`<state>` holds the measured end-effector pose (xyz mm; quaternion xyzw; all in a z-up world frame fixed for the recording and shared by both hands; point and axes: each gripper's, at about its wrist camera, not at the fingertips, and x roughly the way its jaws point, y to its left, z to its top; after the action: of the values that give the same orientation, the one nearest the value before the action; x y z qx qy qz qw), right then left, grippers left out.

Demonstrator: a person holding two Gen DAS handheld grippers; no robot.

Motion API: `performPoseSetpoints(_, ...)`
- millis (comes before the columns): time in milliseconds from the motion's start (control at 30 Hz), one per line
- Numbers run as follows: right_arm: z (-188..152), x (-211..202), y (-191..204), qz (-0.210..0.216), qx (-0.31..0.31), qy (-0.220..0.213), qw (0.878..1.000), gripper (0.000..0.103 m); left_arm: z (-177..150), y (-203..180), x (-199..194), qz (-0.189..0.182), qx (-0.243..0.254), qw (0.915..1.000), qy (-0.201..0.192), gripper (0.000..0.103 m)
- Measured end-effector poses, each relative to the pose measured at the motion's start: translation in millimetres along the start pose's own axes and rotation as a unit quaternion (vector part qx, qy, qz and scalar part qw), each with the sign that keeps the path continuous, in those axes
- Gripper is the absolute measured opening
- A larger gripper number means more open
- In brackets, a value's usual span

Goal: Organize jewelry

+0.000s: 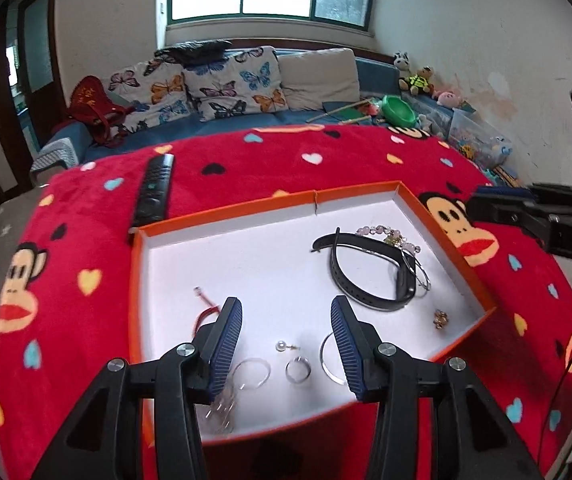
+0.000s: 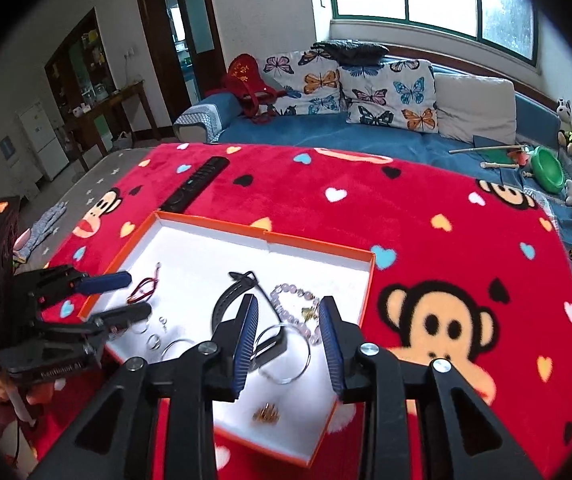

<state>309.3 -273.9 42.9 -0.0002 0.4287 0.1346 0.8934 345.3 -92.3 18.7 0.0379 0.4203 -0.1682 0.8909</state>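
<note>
Both my tongs hang wide open and empty over the orange-rimmed tray on the red monkey blanket — the left tongs above the small pieces at the near edge, the right tongs above the tangle at the other end.

The black wristband is the biggest piece; I judge it light, rubbery and springy, so I would pinch it across one flat strap, not the thicker body. Its loop lies flat, its long axis running from the tray's back wall toward the near right corner, with the loose tail pointing left.

The bead bracelet drapes partly over it and would sag when lifted. The thin hoops, the ring and the pearl stud look slippery and fiddly — best caught at a rim. The red cord is limp.
</note>
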Motion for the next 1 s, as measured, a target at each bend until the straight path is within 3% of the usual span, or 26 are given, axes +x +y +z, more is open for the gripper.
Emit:
performPoseSetpoints(67,-5,-9,6,-0.004,-0.005,-0.004,1.000,0.035,-3,2,-18,0.003,-0.007,1.0000,-0.005,0.051)
performPoseSetpoints(133,-10,-15,11,-0.011,-0.009,-0.006,1.000,0.039,-9,4,-34,0.011,-0.015,0.9998,-0.010,0.065)
performPoseSetpoints(200,-18,-23,17,-0.015,-0.010,-0.007,1.000,0.044,-17,5,-53,0.027,-0.021,0.9992,-0.018,0.072)
performPoseSetpoints(300,-29,-32,25,-0.024,-0.012,-0.007,1.000,0.045,-31,6,-74,0.034,-0.028,0.9988,-0.019,0.076)
performPoseSetpoints(733,-83,-51,58,-0.053,0.005,0.006,0.999,0.050,-100,6,-120,0.088,-0.027,0.9958,-0.001,0.078)
performPoseSetpoints(1000,-104,-58,80,-0.074,0.014,0.001,0.997,0.050,-121,11,-126,0.082,-0.041,0.9958,0.004,0.078)
